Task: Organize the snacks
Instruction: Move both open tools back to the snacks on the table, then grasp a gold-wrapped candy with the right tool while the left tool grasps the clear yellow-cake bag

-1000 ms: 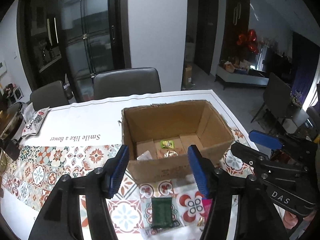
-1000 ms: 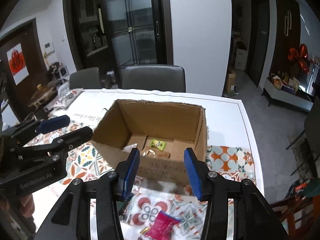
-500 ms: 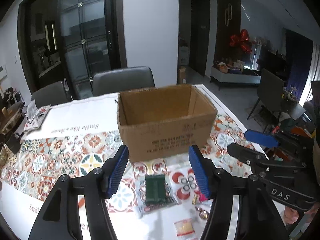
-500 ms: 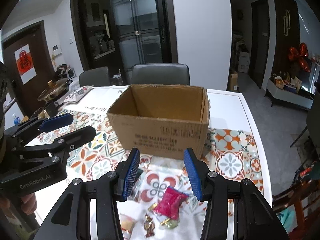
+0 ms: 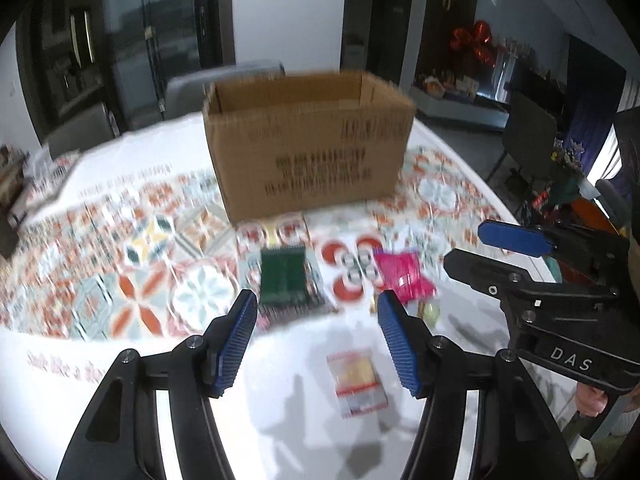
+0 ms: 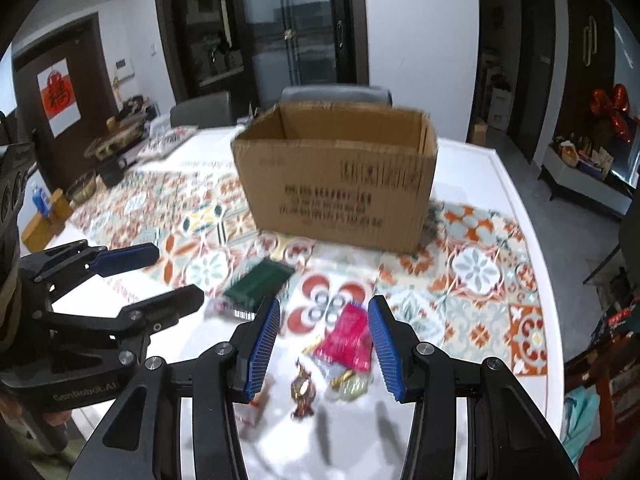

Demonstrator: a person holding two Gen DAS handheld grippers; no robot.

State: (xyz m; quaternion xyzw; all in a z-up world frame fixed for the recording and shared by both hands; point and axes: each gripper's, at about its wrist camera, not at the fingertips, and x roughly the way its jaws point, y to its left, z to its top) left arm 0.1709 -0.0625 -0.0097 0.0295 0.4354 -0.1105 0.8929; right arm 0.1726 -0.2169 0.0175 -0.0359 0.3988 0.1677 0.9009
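Room: dim dining room, dark glass doors and grey chairs behind a table (image 5: 100, 368) under a tile-patterned cloth.

Left wrist view
- Left hand-held gripper (image 5: 316, 340): released, blue pads spread wide, nothing between them, hovering above the table.
- Cardboard box (image 5: 308, 148): straight ahead and beyond the snacks, open top up, long side facing the gripper.
- Green packet (image 5: 284, 278): just ahead, slightly left of the gap's middle; lies flat, long axis running away from the gripper toward the box.
- Small clear-wrapped snack (image 5: 358, 384): below the gap, nearest to the gripper, long axis also roughly fore-and-aft.
- Pink packet (image 5: 404, 276): ahead and right, past the right pad.
- Right hand-held gripper (image 5: 486, 250): off to the right, side-on, jaws apart.

Right wrist view
- Right hand-held gripper (image 6: 322, 344): released, empty, pads apart.
- Pink packet (image 6: 346, 340): right in the gap ahead, flat, long axis pointing forward and a little right toward the box (image 6: 340, 176).
- Gold-wrapped candy (image 6: 303, 388): low in the gap, nearer than the pink packet; a pale one (image 6: 352, 386) just right of it.
- Green packet (image 6: 258, 282): ahead and left, tilted.
- Left hand-held gripper (image 6: 168, 276): far left, open.

Judgement: the pink packet suits the right hand, already bracketed; green suits the left. Both views are motion-blurred.
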